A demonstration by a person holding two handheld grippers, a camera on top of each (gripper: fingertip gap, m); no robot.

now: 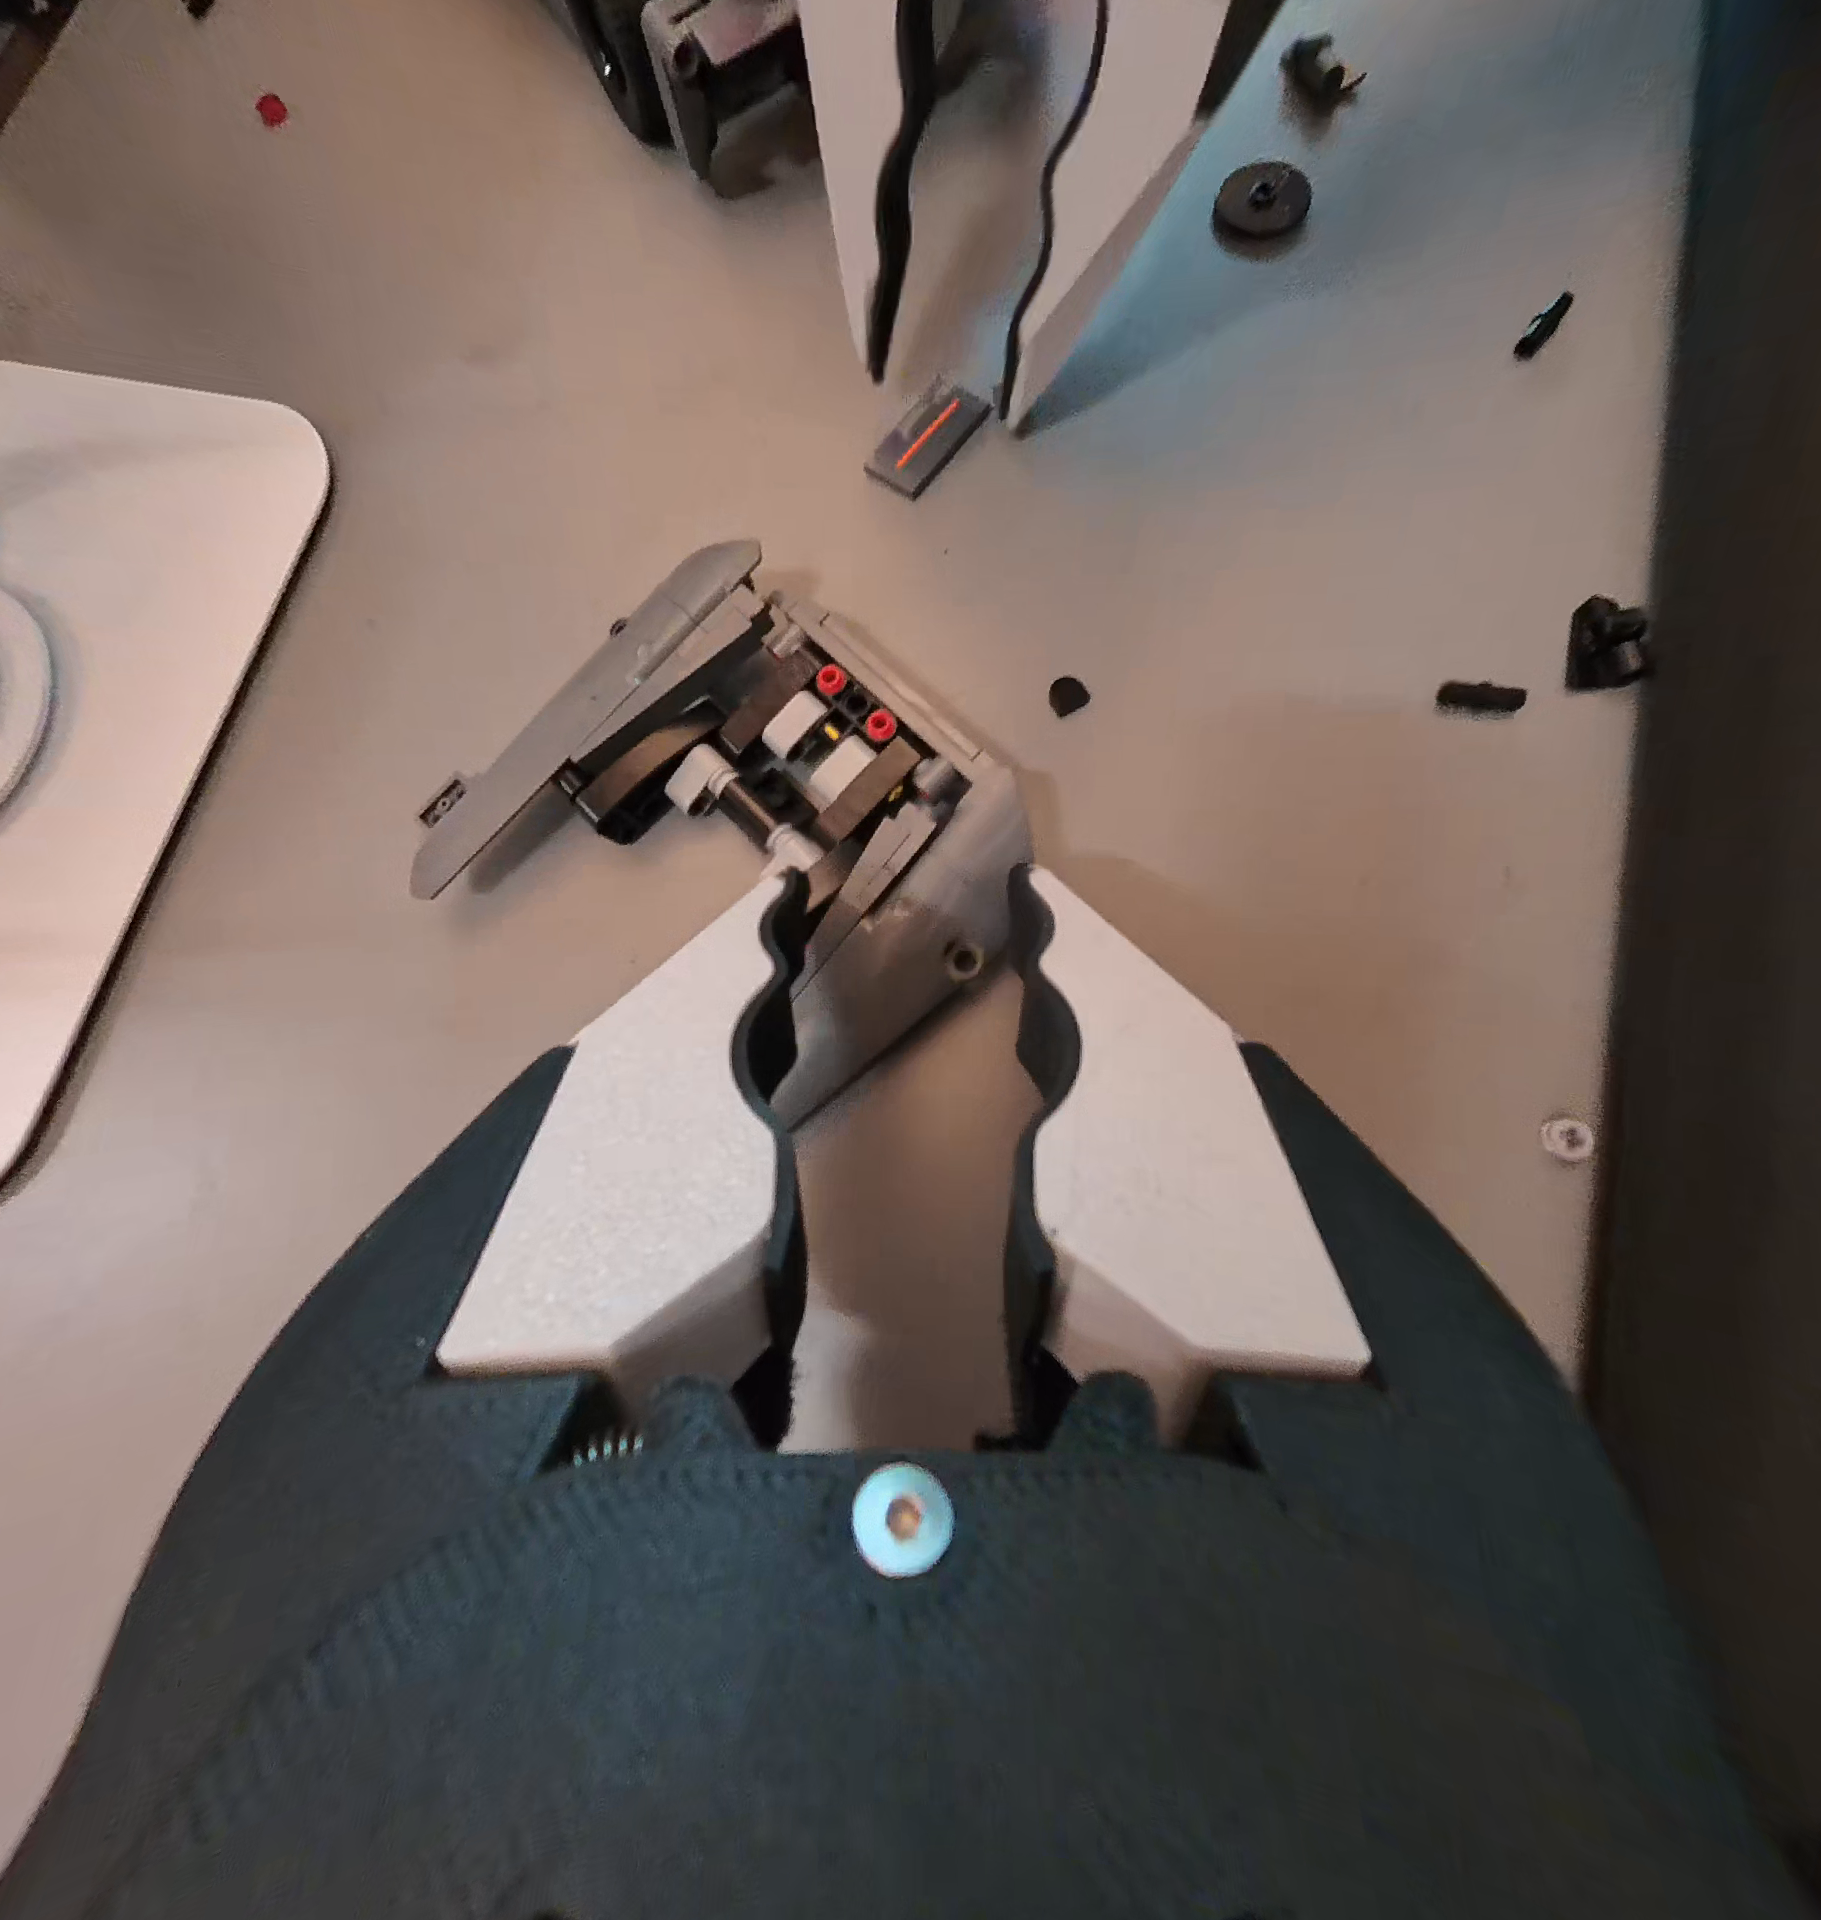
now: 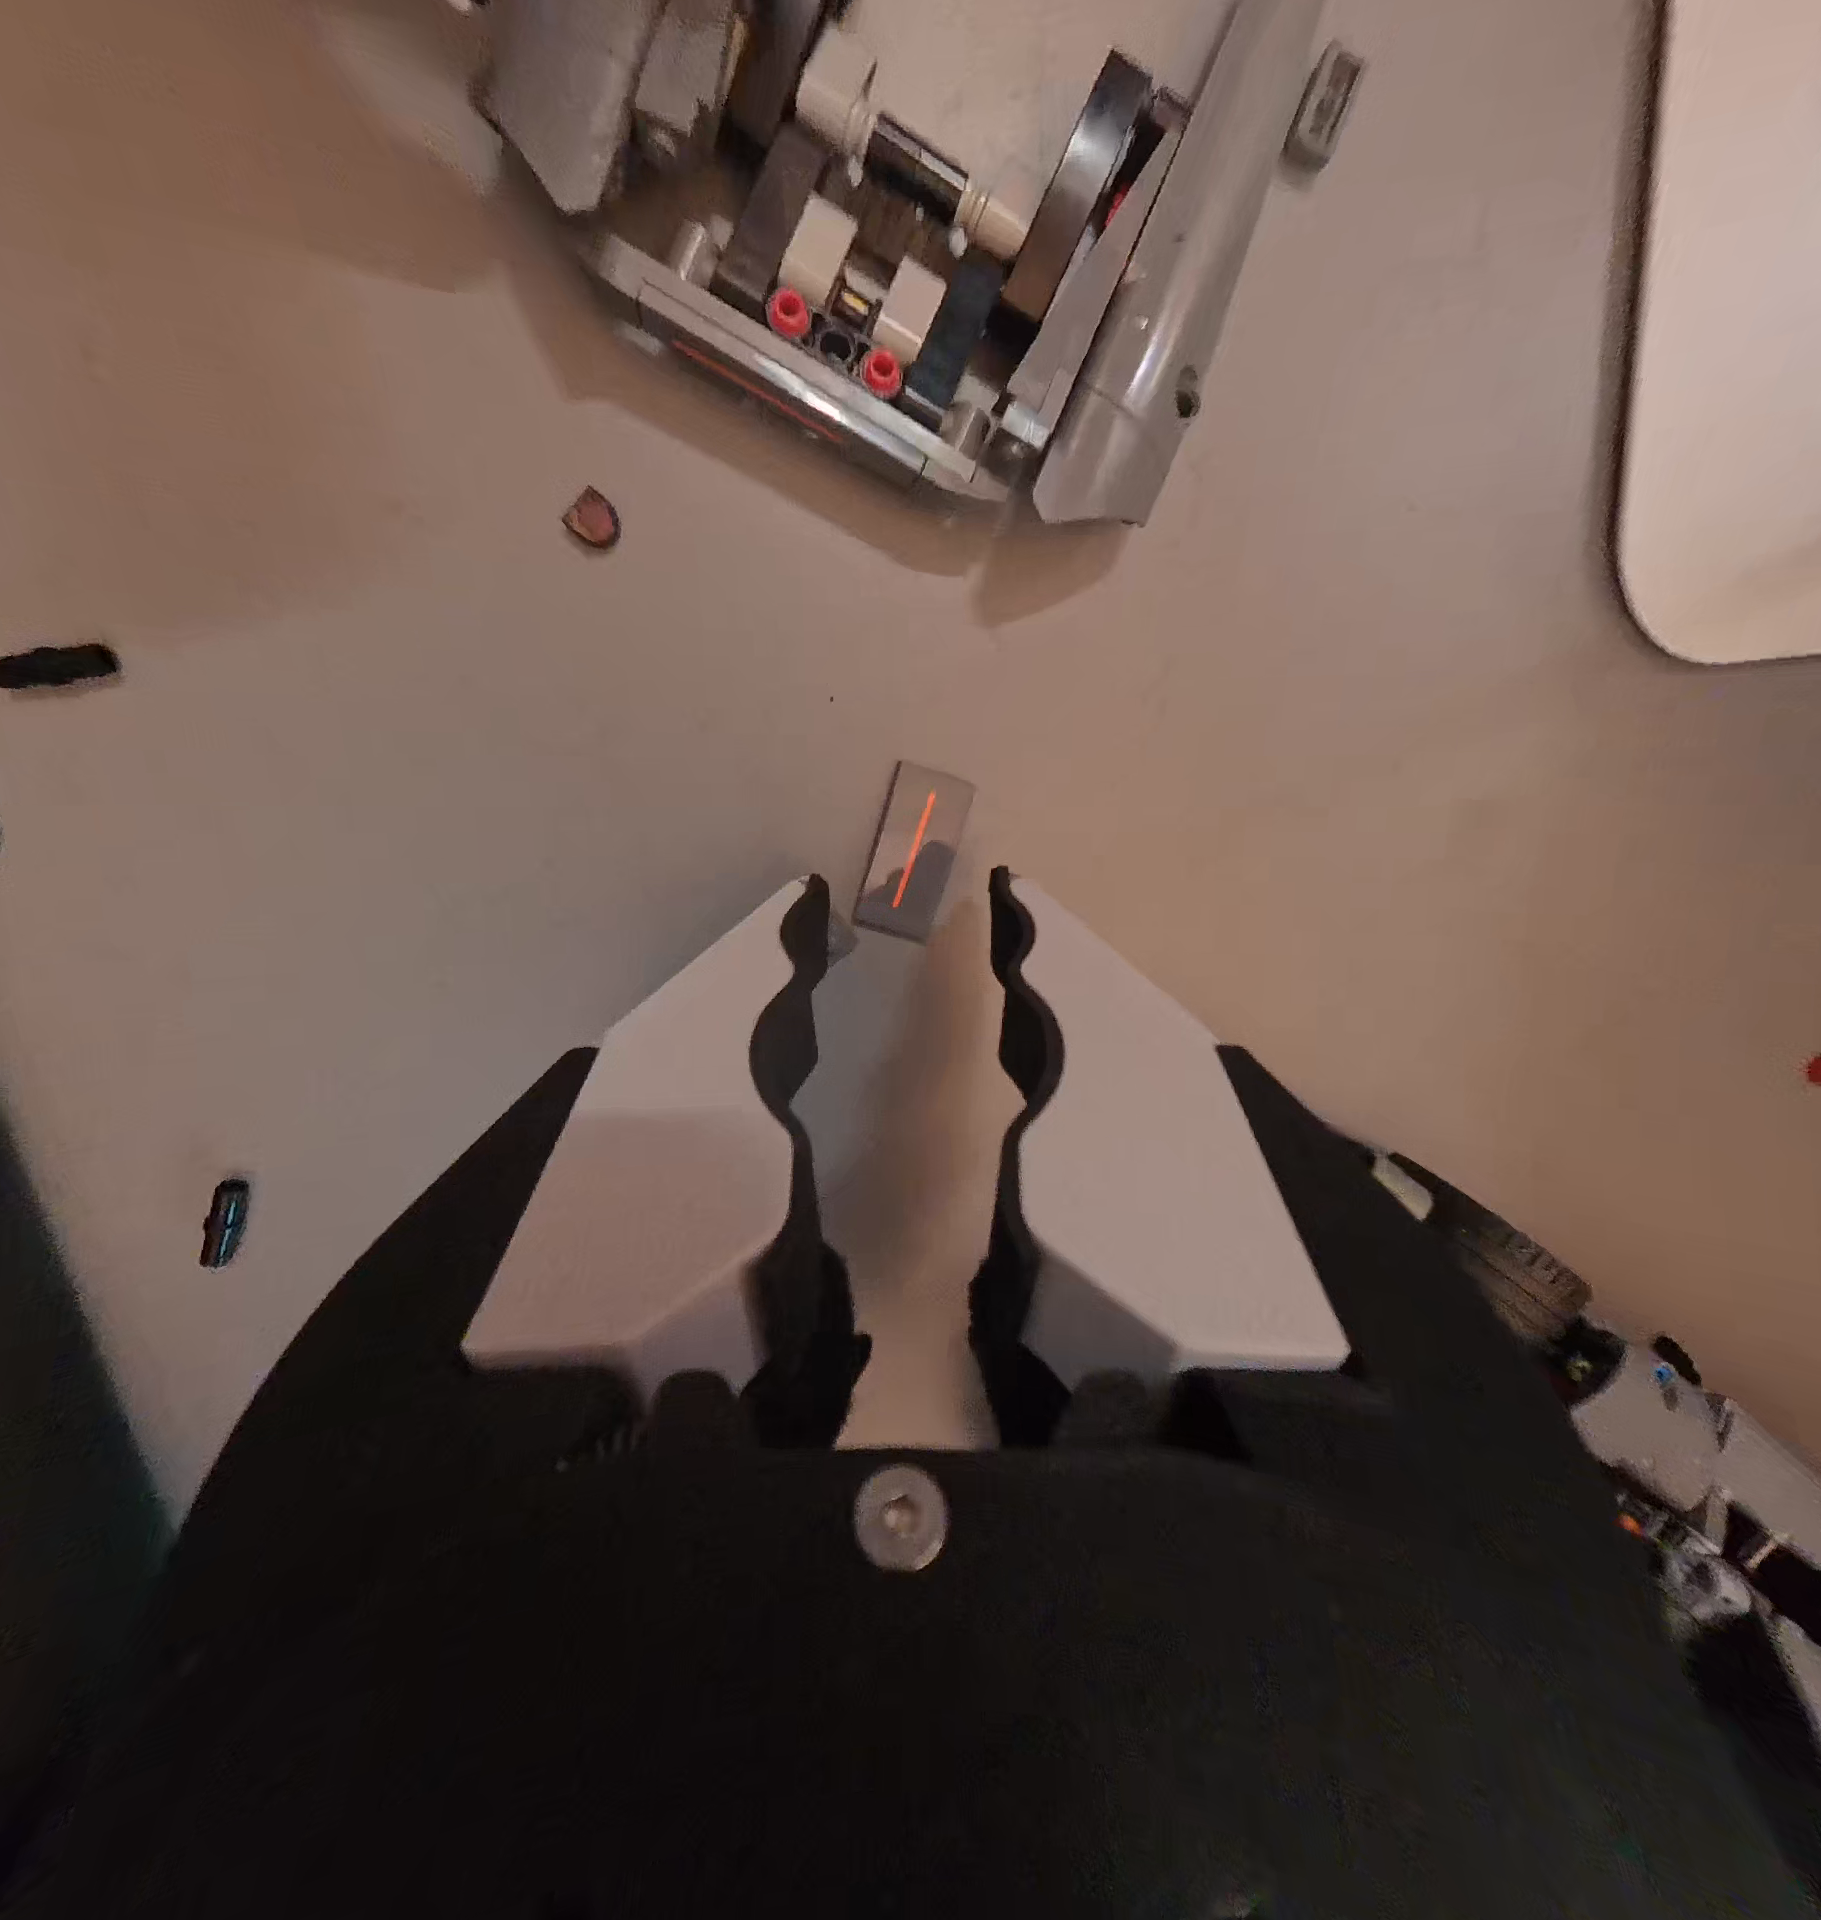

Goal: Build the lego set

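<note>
In the left wrist view, the left gripper [image 1: 901, 883] is clamped on the near grey end of the lego model [image 1: 740, 727], its two dark wavy fingers pressing the block's sides at the centre of the picture. The model lies on the pale table [image 1: 470, 416], stretching toward eleven o'clock: a long grey curved panel on its far-left side, and an exposed core of black, white and grey pieces with two red pins [image 1: 854, 701] between. Just past the model at three o'clock sits a small black piece [image 1: 1067, 694], and farther out the same way lie a flat black bar [image 1: 1479, 695] and a black clip [image 1: 1607, 642]. At nine o'clock a white tray [image 1: 158, 623] reaches in from the edge. Beyond the model at twelve o'clock lies a small grey tile with an orange stripe [image 1: 929, 438], with the right gripper [image 1: 937, 384] coming down from the top edge, its tips just beside the tile. Farther toward one o'clock rests a round black disc [image 1: 1263, 197], and far off at eleven o'clock a small red piece [image 1: 272, 108]. In the right wrist view, the right gripper's [image 2: 904, 878] fingers stand apart, holding nothing, with the striped tile [image 2: 914, 847] lying flat at their tips, its near end between them. The model [image 2: 885, 260] sits well beyond at twelve o'clock.
</note>
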